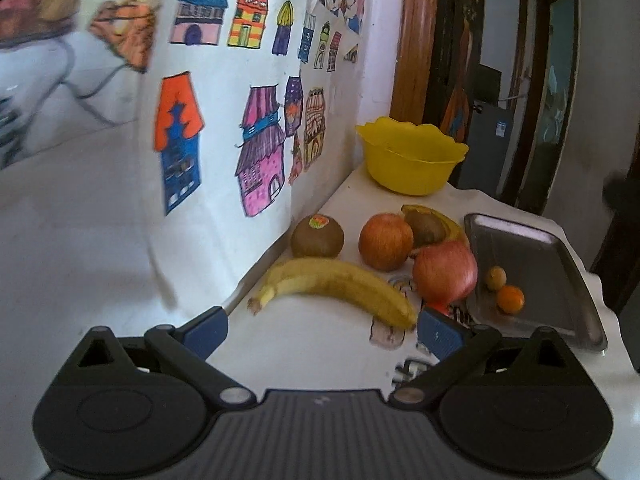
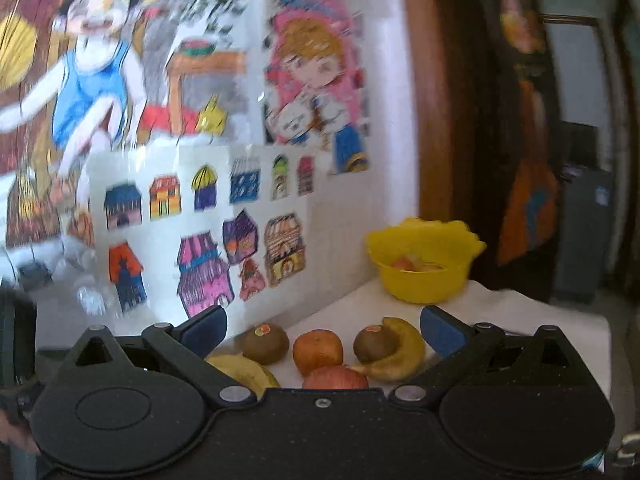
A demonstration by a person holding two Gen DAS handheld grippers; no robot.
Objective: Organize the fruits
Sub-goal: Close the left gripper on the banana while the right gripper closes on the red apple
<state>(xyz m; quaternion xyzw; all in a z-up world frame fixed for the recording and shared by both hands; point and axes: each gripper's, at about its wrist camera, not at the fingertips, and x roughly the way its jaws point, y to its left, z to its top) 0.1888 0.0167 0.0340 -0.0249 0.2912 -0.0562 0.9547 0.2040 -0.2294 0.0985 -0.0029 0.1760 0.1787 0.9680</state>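
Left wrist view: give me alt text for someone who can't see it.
The open left tool hovers over a banana on a white table, with a kiwi, two apples and a metal tray holding two small fruits; a yellow bowl stands behind.

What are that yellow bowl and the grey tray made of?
The bowl looks like plastic: a uniform bright yellow, a wavy moulded rim, a soft sheen. The tray looks like metal, probably stainless steel: dull grey, with pale reflections and a thin rolled edge.
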